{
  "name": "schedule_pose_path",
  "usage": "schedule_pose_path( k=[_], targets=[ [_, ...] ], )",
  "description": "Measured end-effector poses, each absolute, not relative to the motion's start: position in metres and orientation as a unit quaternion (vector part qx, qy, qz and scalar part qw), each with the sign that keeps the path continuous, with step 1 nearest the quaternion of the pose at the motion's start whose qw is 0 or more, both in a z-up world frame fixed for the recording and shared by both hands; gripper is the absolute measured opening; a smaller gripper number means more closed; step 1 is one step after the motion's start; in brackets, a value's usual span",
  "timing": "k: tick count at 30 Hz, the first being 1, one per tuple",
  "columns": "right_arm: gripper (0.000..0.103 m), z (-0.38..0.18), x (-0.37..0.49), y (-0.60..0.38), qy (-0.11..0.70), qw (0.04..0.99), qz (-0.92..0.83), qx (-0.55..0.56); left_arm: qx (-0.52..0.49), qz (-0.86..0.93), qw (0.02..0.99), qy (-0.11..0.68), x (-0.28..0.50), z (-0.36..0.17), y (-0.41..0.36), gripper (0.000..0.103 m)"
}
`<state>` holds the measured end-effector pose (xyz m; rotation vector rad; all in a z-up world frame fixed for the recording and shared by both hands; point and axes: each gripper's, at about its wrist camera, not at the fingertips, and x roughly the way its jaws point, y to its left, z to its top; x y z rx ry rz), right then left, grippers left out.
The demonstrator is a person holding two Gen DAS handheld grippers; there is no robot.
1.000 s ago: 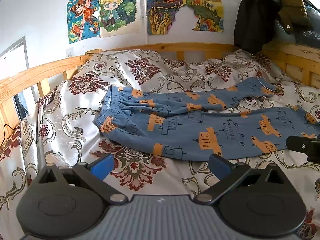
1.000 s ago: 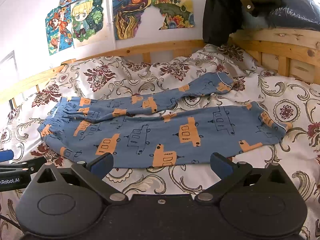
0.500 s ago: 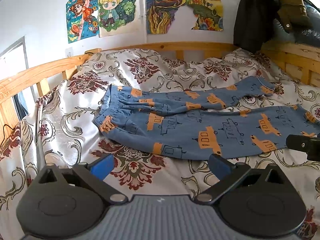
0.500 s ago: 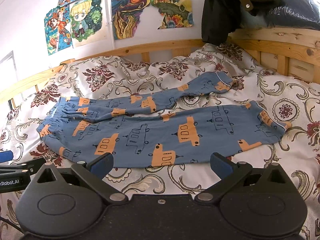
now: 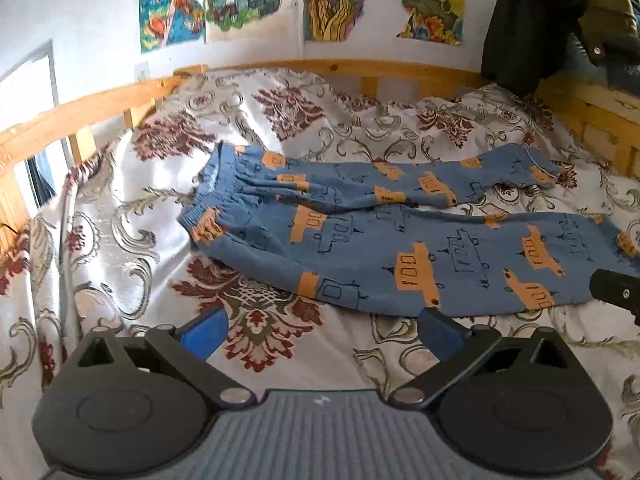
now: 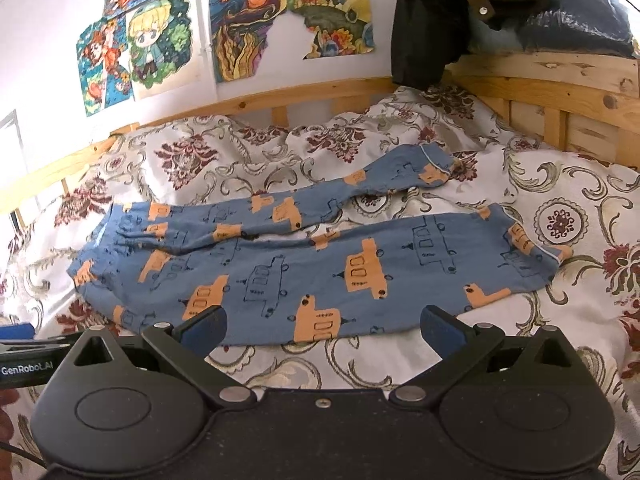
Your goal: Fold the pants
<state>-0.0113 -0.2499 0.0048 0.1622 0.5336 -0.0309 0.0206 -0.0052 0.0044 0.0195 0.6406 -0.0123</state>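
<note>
— So where do the pants (image 6: 312, 272) lie?
— Flat across the patterned bedspread (image 5: 120, 208), waistband left, legs apart, unfolded.
— Risk?
— Pinching bedspread along with the near leg's edge would likely drag both.
— And the tools?
— Left gripper (image 5: 320, 328) and right gripper (image 6: 320, 326) hover low at that edge, jaws wide, holding nothing.

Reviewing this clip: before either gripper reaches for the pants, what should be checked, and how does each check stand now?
1. Left gripper open, empty: ok.
2. Right gripper open, empty: ok.
3. Pants lying unfolded on the bedspread, in full view: ok.
4. Near leg flat: ok.
5. Far leg flat: not ok, bent and rumpled.
6. Waistband smooth: not ok, bunched.
</note>
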Motion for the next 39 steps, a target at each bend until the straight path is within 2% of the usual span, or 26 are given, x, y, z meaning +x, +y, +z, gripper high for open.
schedule_pose_path(
  k=[8, 14, 19, 26, 32, 34, 39],
  targets=[
    [0.102, 0.039, 0.016, -0.276, 0.257, 0.961, 0.017, 0.101, -0.024, -0.049, 0.919, 0.391, 0.076, 0.042, 0.006, 0.103],
    [0.103, 0.075, 0.082, -0.303, 0.248, 0.962, 0.102, 0.043, 0.029, -0.063, 0.921, 0.383, 0.151, 0.091, -0.011, 0.103],
    [0.103, 0.089, 0.170, -0.328, 0.291, 0.941, 0.173, -0.005, 0.082, -0.115, 0.911, 0.388, 0.238, 0.103, -0.037, 0.103],
    [0.102, 0.063, 0.326, -0.326, 0.361, 0.889, 0.258, -0.113, 0.169, -0.164, 0.906, 0.352, 0.341, 0.075, -0.047, 0.103],
    [0.102, 0.020, 0.444, -0.299, 0.397, 0.852, 0.310, -0.145, 0.199, -0.211, 0.883, 0.368, 0.422, 0.028, -0.052, 0.103],
    [0.091, 0.006, 0.472, -0.292, 0.419, 0.836, 0.317, -0.161, 0.199, -0.223, 0.863, 0.407, 0.447, 0.010, -0.055, 0.102],
    [0.081, -0.019, 0.509, -0.292, 0.441, 0.818, 0.315, -0.195, 0.202, -0.248, 0.847, 0.425, 0.470, -0.022, -0.053, 0.096]
  ],
)
